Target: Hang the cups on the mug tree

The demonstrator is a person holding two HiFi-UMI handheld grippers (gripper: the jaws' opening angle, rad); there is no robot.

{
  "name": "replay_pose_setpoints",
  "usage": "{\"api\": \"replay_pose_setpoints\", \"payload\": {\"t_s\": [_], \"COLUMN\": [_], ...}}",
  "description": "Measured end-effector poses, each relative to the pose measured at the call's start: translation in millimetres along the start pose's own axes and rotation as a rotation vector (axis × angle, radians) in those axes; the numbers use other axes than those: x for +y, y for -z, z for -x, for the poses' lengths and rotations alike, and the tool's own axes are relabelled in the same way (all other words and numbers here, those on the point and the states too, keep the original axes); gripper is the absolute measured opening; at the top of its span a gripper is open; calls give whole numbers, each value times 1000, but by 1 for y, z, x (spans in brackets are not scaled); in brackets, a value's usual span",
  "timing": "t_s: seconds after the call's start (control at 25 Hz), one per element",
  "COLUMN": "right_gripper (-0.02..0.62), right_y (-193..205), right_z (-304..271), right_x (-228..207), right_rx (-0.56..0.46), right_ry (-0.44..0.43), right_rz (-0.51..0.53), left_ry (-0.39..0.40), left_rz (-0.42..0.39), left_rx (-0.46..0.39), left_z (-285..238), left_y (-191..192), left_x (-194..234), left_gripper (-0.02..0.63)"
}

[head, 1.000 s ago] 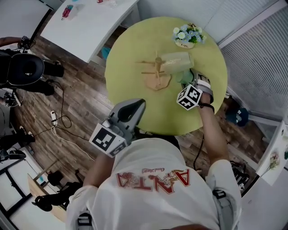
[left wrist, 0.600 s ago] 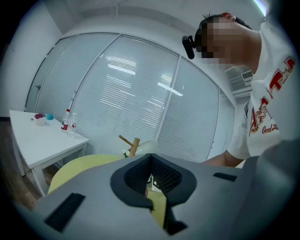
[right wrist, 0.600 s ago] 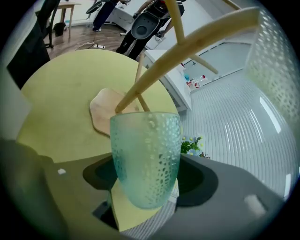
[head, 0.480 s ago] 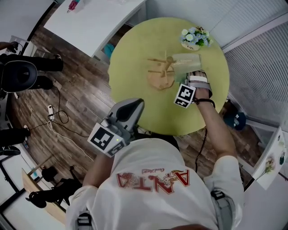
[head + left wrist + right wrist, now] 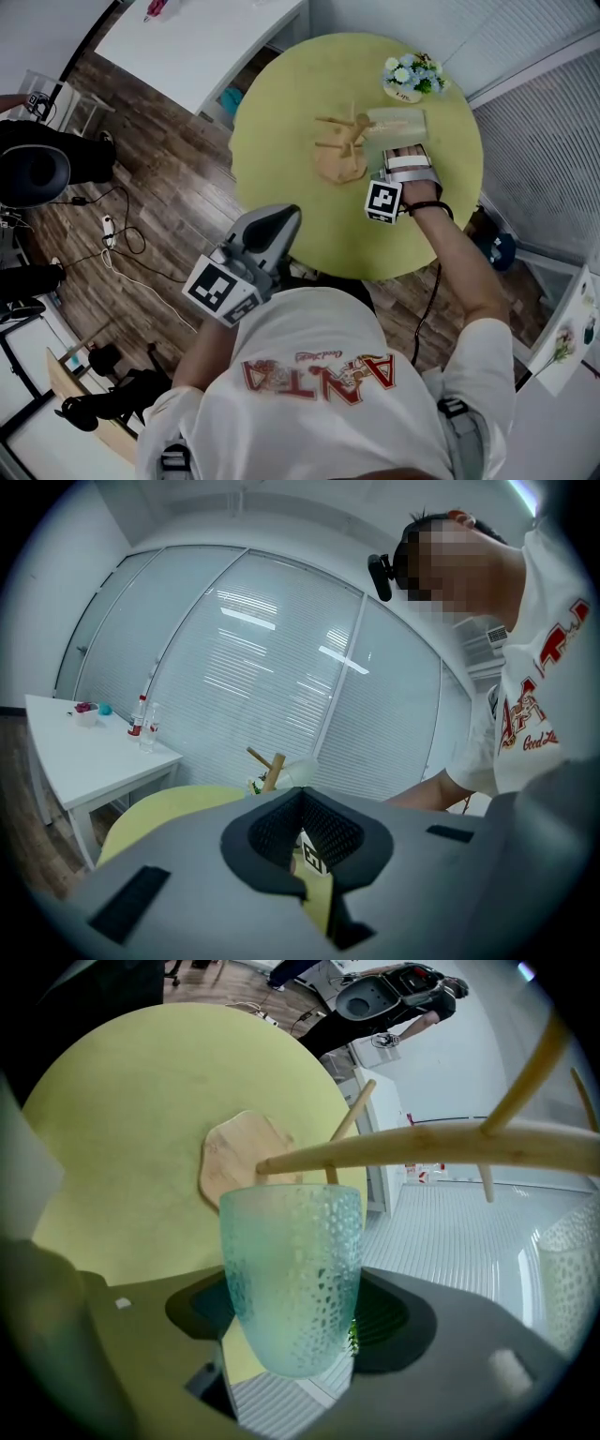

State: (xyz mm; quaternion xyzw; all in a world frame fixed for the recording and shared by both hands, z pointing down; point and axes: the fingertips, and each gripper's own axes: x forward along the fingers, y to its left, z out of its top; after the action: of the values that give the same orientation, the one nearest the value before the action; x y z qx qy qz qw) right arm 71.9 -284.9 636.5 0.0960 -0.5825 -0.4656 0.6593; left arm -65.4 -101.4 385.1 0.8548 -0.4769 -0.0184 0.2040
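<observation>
Spread wide, the jaws of the right gripper (image 5: pixel 298 1318) clamp a frosted, dimpled cup (image 5: pixel 292 1260) by its sides, one pad on each flank. The cup's rounded bottom faces the camera and its mouth points away toward the mug tree (image 5: pixel 422 1143). In the right gripper view the tree's stem runs crosswise just past the cup's rim, with bare pegs branching off it and its wooden base (image 5: pixel 239 1157) lying on the round yellow table (image 5: pixel 122 1129). Whether the rim touches the stem cannot be told. A second textured cup (image 5: pixel 570 1260) shows at the right edge of that view.

From the head view the right gripper (image 5: pixel 405 161) sits over the far right part of the table (image 5: pixel 281 112), just right of the mug tree (image 5: pixel 339 150). The second cup (image 5: pixel 398 120) lies against the tree's right side, just beyond the gripper; whether it is on a peg cannot be told. A small pot of flowers (image 5: pixel 412 75) stands farther off, near the far right rim.

The left gripper (image 5: pixel 281 220) is held off the table's near left edge, well apart from the tree. Its jaws meet at their tips with nothing between them (image 5: pixel 300 803). A white table (image 5: pixel 197 42) stands far left.
</observation>
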Motion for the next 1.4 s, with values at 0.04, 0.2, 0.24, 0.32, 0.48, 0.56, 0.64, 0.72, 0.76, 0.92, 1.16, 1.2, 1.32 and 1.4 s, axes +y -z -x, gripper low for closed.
{"api": "replay_pose_setpoints", "payload": {"t_s": [0.04, 0.2, 0.24, 0.32, 0.48, 0.56, 0.64, 0.72, 0.76, 0.92, 1.16, 1.2, 1.32, 1.4], "right_gripper": [350, 350, 350, 350, 350, 350, 350, 350, 350, 350, 351, 351, 351, 351], "right_y": [-2, -10, -12, -17, -20, -22, -23, -22, -21, -12, 11, 17, 33, 44], "right_z": [0, 2, 2, 1, -1, -1, 0, 1, 1, 0, 9, 12, 23, 32], "right_x": [0, -1, -1, -1, -2, -3, -4, -5, -5, -2, 4, 5, 11, 15], "right_rx": [3, 8, 8, 9, 10, 5, -1, -2, -1, 6, 26, 30, 46, 50], "right_ry": [0, -5, -5, -7, -9, -3, 0, -2, -6, -19, -54, -58, -77, -92], "right_rz": [10, 20, 23, 26, 14, 10, 1, -6, -13, -58, -193, -222, -313, -403], "left_ry": [0, 4, 5, 5, 3, 0, -1, 0, 1, 8, 32, 40, 67, 89], "left_rz": [1, 4, 4, 6, 7, 8, 8, 8, 7, 6, 2, 0, -10, -18], "left_rx": [0, -3, -4, -5, -7, -8, -10, -13, -14, -10, -2, -3, -1, -3], "left_z": [0, 0, 0, 0, 1, 2, 4, 5, 6, 5, 2, 1, -2, -6], "left_y": [0, 0, 1, 1, 2, 2, 2, 0, 0, 0, -3, -4, -8, -11], "left_x": [0, -1, -1, 1, 1, 2, 2, 2, 2, 2, 1, 0, -3, -5], "left_gripper": [8, 9, 8, 9, 9, 9, 9, 8, 9, 8, 9, 9, 9, 9]}}
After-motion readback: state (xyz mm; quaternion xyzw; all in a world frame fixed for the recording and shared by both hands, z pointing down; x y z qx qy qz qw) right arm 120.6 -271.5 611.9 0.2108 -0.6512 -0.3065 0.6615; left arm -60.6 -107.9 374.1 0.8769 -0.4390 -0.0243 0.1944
